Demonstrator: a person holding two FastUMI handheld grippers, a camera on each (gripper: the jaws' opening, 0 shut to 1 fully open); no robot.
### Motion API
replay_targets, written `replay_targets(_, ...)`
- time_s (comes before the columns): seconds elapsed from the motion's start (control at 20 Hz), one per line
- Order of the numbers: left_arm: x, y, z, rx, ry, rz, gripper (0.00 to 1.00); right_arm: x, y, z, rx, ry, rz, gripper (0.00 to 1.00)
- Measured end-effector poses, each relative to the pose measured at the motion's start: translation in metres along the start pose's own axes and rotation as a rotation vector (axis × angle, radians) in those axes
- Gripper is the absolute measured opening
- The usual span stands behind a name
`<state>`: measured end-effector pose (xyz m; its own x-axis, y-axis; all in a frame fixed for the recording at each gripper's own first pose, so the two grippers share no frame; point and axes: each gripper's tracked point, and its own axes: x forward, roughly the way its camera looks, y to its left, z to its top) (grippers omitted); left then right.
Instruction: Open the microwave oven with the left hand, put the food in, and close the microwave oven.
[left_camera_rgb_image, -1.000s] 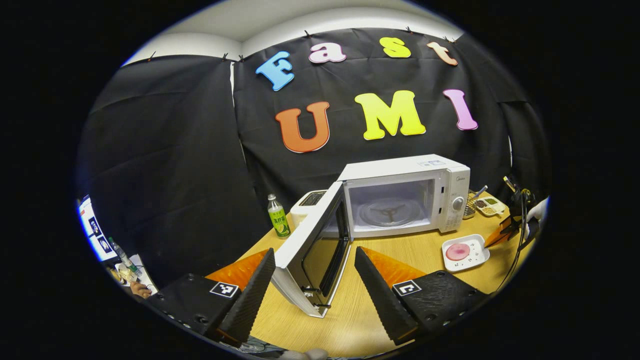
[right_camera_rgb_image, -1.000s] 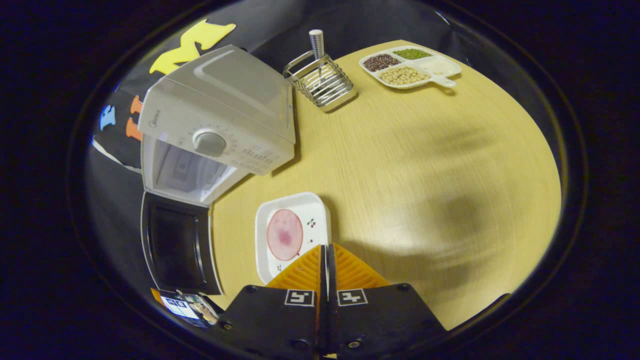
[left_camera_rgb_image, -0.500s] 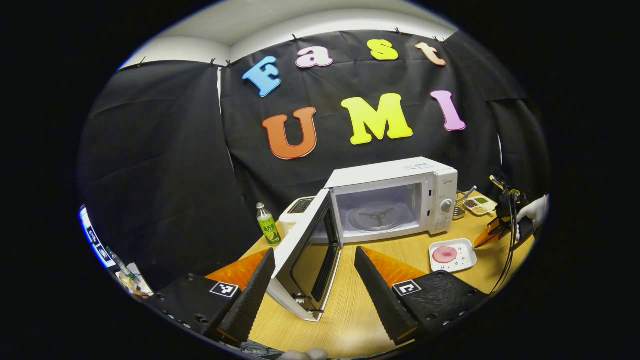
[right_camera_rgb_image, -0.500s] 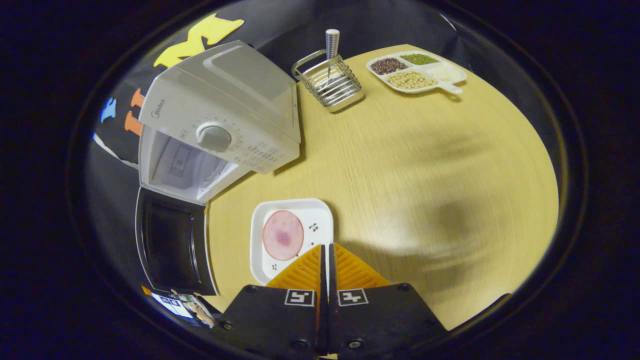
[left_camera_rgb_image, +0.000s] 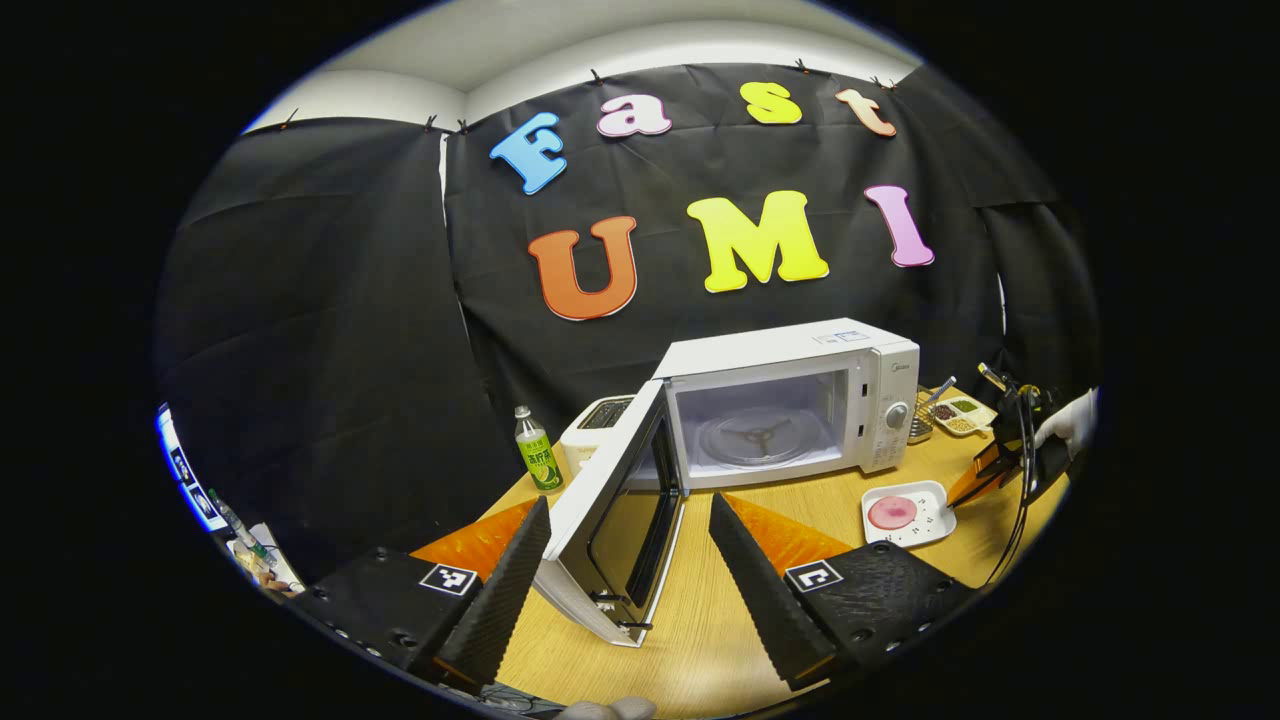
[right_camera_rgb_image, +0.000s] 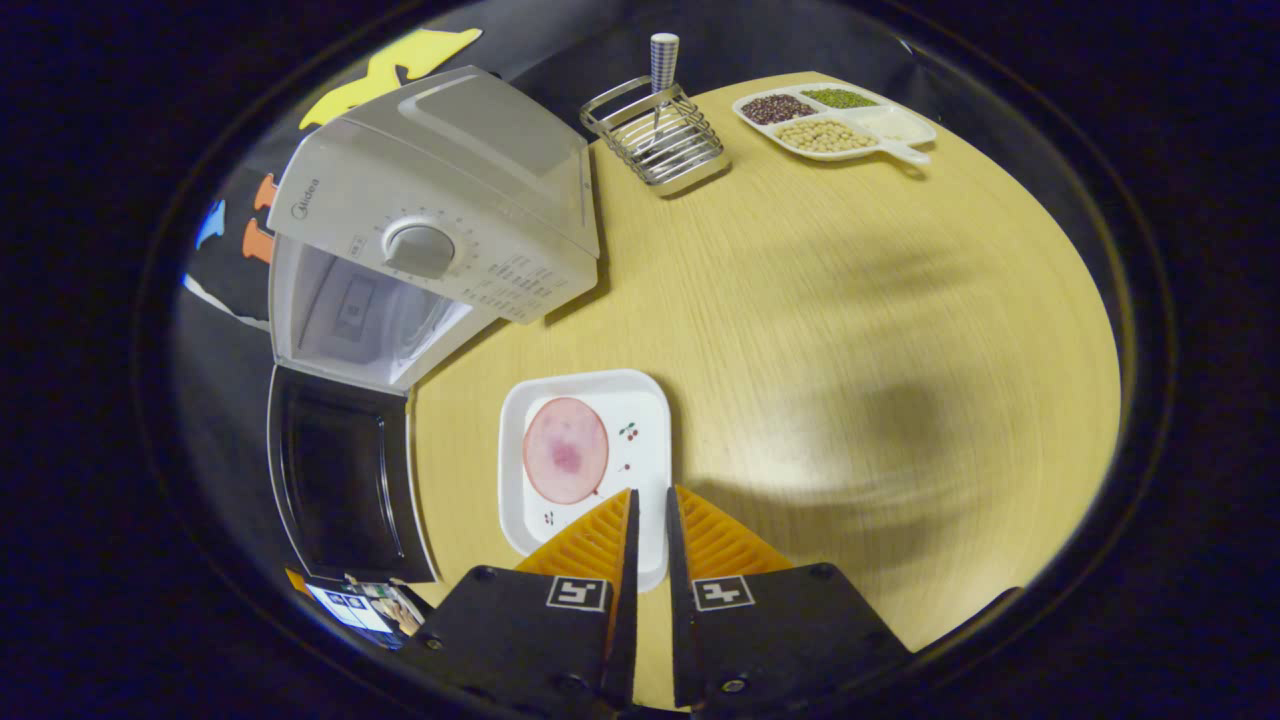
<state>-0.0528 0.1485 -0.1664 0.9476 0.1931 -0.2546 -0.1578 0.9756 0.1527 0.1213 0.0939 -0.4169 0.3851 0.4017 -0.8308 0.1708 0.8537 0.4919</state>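
Right gripper (right_camera_rgb_image: 648, 510): jaws slightly parted, empty, poised at near rim of white plate (right_camera_rgb_image: 640, 420). Ham slice (right_camera_rgb_image: 565, 450) on plate, on tabletop (right_camera_rgb_image: 850, 330) just beside microwave (right_camera_rgb_image: 440, 220).

Left gripper (left_camera_rgb_image: 630, 560): jaws spread wide, empty, flanking open door (left_camera_rgb_image: 610, 500).

Risk: narrow gap may miss or tip rim; slice slides.

Writing: brand mark on microwave, too small to make out.

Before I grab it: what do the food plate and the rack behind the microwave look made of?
Plate: glossy white, likely ceramic or melamine; smooth rim, small printed motifs. Rack: bare metal wire, shiny, thin bent rods. Right claw, slightly open, sits over the plate's near edge.
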Motion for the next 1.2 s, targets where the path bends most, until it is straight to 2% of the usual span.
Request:
replay_targets(0.5,0.002,0.008,-0.005,-0.015,0.012,0.005,0.96,0.014,0.004,-0.016,0.042,0.079,-0.015,0.18)
replay_targets(0.55,0.003,0.009,-0.007,-0.017,0.013,0.006,0.96,0.016,0.004,-0.018,0.047,0.089,-0.014,0.12)
replay_targets(0.6,0.004,0.009,-0.007,-0.018,0.014,0.009,0.96,0.017,0.004,-0.019,0.055,0.094,-0.012,0.18)
replay_targets(0.65,0.004,0.009,-0.008,-0.021,0.018,0.009,0.96,0.018,0.006,-0.017,0.064,0.090,-0.003,0.12)
replay_targets(0.7,0.005,0.008,-0.009,-0.022,0.022,0.007,0.96,0.021,0.007,-0.015,0.059,0.082,0.002,0.18)
replay_targets(0.75,0.005,0.008,-0.011,-0.023,0.027,0.005,0.96,0.021,0.009,-0.016,0.058,0.077,0.007,0.10)
replay_targets(0.8,0.006,0.007,-0.012,-0.020,0.031,0.005,0.96,0.022,0.006,-0.017,0.071,0.073,-0.007,0.13)
replay_targets(0.85,0.006,0.008,-0.012,-0.018,0.031,0.008,0.96,0.023,0.005,-0.014,0.093,0.066,-0.015,0.00)
replay_targets(0.95,0.005,0.010,-0.009,-0.014,0.021,0.015,0.96,0.020,0.005,-0.017,0.083,0.054,-0.014,0.04)
replay_targets(1.2,-0.003,0.015,-0.007,0.000,0.028,0.033,0.96,0.008,0.034,-0.012,0.206,-0.070,0.128,0.04)
